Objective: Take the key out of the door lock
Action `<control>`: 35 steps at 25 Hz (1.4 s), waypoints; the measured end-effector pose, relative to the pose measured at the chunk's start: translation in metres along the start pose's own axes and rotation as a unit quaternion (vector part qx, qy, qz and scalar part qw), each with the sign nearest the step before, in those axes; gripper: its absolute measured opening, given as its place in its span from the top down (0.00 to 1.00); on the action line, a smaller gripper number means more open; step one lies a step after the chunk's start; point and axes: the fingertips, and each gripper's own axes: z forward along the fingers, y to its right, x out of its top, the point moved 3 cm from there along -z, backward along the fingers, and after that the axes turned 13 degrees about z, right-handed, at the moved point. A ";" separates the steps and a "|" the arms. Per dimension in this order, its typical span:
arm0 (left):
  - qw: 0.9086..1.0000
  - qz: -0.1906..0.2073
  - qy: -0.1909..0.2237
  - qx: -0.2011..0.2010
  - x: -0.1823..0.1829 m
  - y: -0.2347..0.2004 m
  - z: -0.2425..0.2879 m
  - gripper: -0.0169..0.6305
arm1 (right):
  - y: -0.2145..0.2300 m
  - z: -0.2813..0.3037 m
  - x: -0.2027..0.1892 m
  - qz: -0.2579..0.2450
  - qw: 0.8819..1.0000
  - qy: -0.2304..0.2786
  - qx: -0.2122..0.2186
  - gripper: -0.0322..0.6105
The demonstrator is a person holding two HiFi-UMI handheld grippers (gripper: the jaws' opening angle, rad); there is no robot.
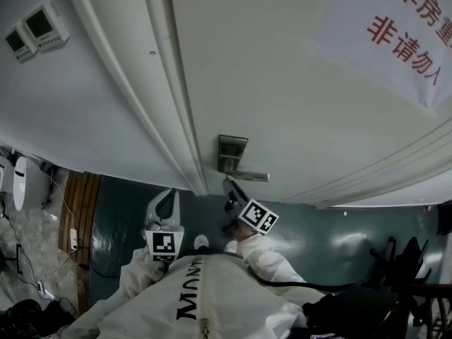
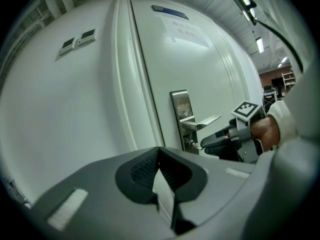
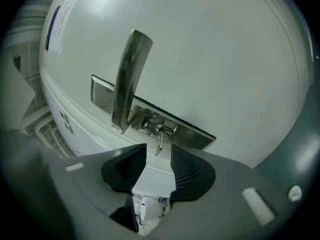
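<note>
The key (image 3: pixel 159 140) sits in the keyhole of the steel lock plate (image 3: pixel 192 134), a slim metal piece dangling from it. It lies just ahead of the right gripper (image 3: pixel 157 156) and in line with the gap between its jaws, which stand apart and hold nothing. The lever handle (image 3: pixel 127 79) rises beyond the jaws' left side on the white door (image 3: pixel 210 49). The left gripper (image 2: pixel 160 154) hangs back, jaws together and empty. The grab looks best made by easing straight in, clamping the key's head rather than the dangling piece, then pulling along its axis, clear of the lever.
</note>
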 end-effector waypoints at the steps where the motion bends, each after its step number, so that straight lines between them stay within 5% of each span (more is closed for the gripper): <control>1: 1.000 -0.002 0.000 0.000 -0.001 0.000 0.000 0.97 | 0.000 0.002 -0.001 0.010 1.000 0.000 0.004 0.71; 16: 1.000 -0.002 0.001 -0.011 -0.003 0.000 0.003 0.97 | 0.001 0.029 0.015 0.156 0.985 0.034 0.065 0.79; 22: 1.000 -0.001 -0.001 -0.009 -0.004 0.000 0.001 0.97 | 0.003 0.034 0.017 0.165 0.984 0.038 0.064 0.84; 24: 1.000 -0.002 -0.001 -0.008 -0.004 0.000 -0.001 0.97 | 0.005 0.034 0.016 0.165 0.984 0.040 0.059 0.93; 35: 1.000 0.003 -0.003 -0.009 -0.003 0.007 -0.009 0.97 | 0.008 0.033 0.016 0.180 0.981 0.046 0.062 0.91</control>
